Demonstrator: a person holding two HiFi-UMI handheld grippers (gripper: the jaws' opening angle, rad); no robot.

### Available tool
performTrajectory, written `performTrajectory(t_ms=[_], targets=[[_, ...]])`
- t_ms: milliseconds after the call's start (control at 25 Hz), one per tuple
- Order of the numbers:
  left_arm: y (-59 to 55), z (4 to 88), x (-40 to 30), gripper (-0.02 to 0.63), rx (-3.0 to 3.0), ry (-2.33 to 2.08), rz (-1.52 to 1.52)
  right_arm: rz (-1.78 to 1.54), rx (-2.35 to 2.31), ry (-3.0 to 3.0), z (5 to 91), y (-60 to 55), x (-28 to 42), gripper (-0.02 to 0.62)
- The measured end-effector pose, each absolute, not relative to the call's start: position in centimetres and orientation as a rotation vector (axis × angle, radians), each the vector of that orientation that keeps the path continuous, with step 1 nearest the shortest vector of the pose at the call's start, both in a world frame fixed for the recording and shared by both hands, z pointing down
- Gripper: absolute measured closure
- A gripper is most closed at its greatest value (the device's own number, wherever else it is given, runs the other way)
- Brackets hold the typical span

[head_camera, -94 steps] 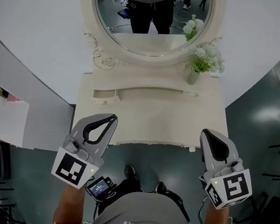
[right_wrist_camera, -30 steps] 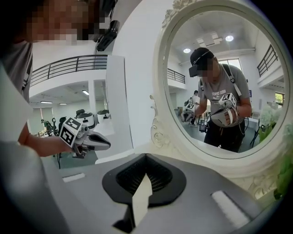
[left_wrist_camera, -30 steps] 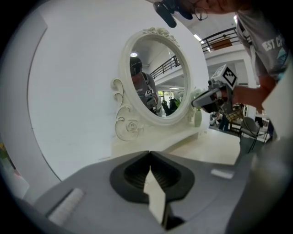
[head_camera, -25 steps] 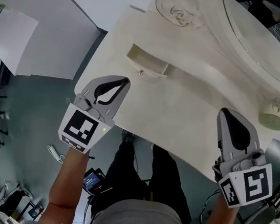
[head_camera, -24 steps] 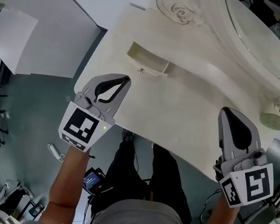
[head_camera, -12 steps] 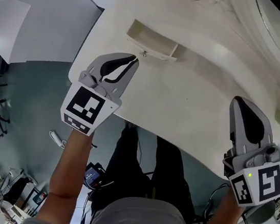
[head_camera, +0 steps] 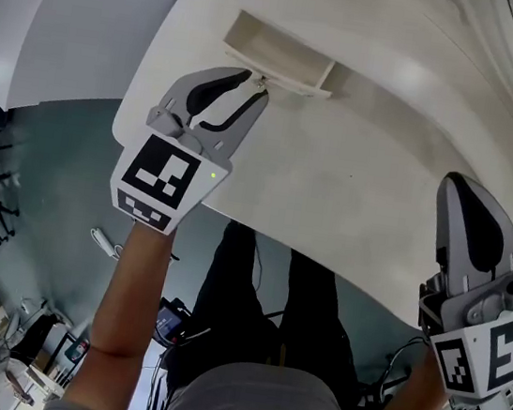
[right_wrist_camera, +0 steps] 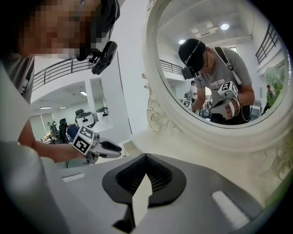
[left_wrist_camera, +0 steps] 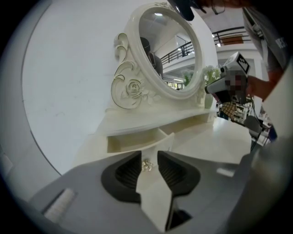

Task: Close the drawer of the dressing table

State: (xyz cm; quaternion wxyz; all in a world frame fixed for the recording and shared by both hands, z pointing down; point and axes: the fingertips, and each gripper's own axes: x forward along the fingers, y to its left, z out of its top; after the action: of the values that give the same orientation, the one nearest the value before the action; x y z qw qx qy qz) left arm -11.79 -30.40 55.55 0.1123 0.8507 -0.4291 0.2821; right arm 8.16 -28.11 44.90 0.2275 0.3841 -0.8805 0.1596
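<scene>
R gripper (head_camera: 460, 183): jaws together, nothing btwn, over front edge of dressing table (head_camera: 351, 203), right side. L gripper (head_camera: 257, 84): jaws just been opening, now wide apart. Drawer's crystal knob (left_wrist_camera: 147, 165) sits btwn pads, no squeeze visible. Drawer (head_camera: 280, 51) pulled out of low shelf at table's back left, not shut yet, front panel facing L gripper. Behind shelf: oval mirror (left_wrist_camera: 171, 50) w/ carved scroll frame. Flower vase (left_wrist_camera: 208, 97) at far end.
</scene>
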Motion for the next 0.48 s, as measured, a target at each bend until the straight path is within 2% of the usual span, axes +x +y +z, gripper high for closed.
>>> performTrajectory(t_ms=[320,480], targets=[[-31.0,56.8,-11.5,0.494,2.484,-1.262,0.827,0.46,1.066,-2.429,46.0,-28.2,8.4,0.594],[-31.3,57.2,-11.9,0.542,2.479,-1.28,0.836,0.473,1.069,-2.423,46.7,-28.2,8.4,0.594]])
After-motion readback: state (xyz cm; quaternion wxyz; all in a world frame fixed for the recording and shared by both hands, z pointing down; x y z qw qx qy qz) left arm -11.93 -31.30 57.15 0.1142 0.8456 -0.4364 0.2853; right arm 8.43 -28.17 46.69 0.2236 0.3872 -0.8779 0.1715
